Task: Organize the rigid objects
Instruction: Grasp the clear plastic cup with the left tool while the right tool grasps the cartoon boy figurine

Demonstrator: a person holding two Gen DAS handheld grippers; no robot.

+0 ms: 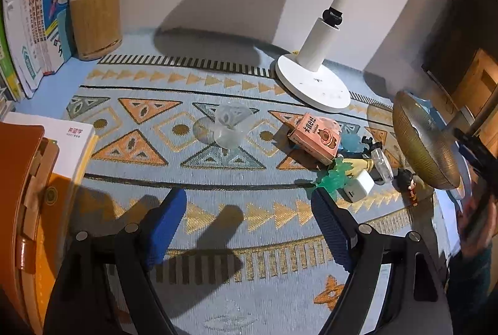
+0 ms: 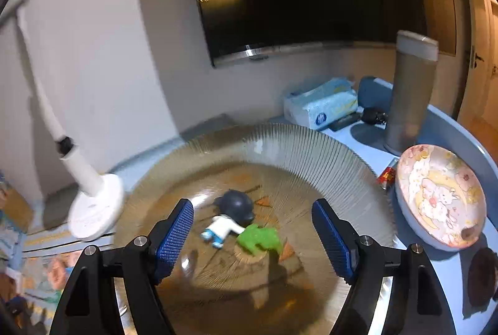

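In the left wrist view my left gripper (image 1: 249,210) is open and empty above the patterned mat. Ahead lie a clear plastic cup (image 1: 228,125) and, to the right, a pile: a pink carton (image 1: 316,137), green plastic pieces (image 1: 331,179), a white charger (image 1: 358,187), a small red figurine (image 1: 407,184). A ribbed amber glass plate (image 1: 423,142) stands tilted at the right. In the right wrist view my right gripper (image 2: 252,229) is open over that plate (image 2: 311,154), which holds a dark-haired figurine (image 2: 232,215) and a green piece (image 2: 260,238).
A white lamp base (image 1: 312,84) stands behind the pile. A wooden pen holder (image 1: 96,20) and books (image 1: 34,23) are at the back left. A flowered plate (image 2: 440,196), a tall grey cylinder (image 2: 409,95) and a tissue pack (image 2: 320,106) sit at the right.
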